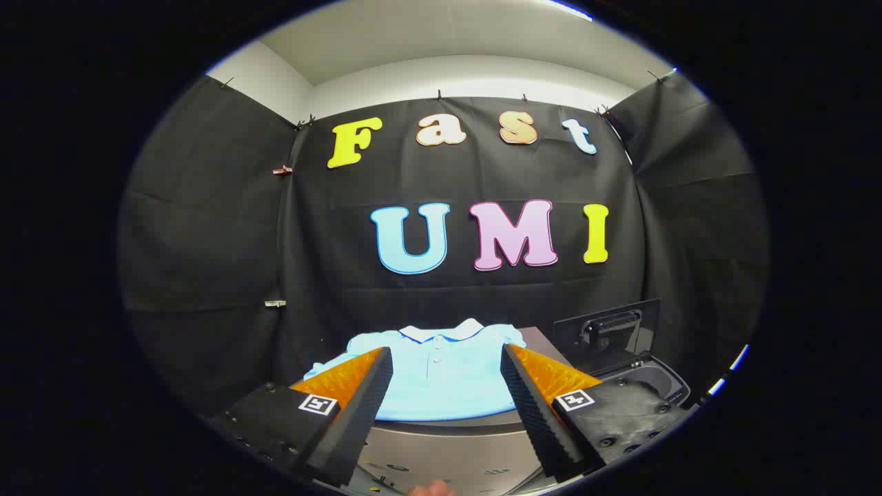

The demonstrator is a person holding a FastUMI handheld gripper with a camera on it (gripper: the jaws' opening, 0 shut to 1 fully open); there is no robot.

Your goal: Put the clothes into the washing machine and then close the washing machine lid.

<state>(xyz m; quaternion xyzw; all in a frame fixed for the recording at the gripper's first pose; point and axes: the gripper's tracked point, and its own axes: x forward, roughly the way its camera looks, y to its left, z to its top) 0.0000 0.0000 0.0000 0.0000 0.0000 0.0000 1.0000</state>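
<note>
A light blue polo shirt (441,375) with a white collar lies spread flat on a table top (544,341), just ahead of my fingers and partly framed between them. My gripper (446,362) is open, its two fingers wide apart and holding nothing. To the right of the shirt stands a small dark washing machine (654,382) with its lid (610,331) raised upright behind the opening. The right finger covers part of the machine's front.
The table's front edge (448,424) runs below the shirt, with a pale panel beneath it. Black cloth walls close the booth behind and on both sides. A fingertip of a person's hand (433,489) shows at the very bottom.
</note>
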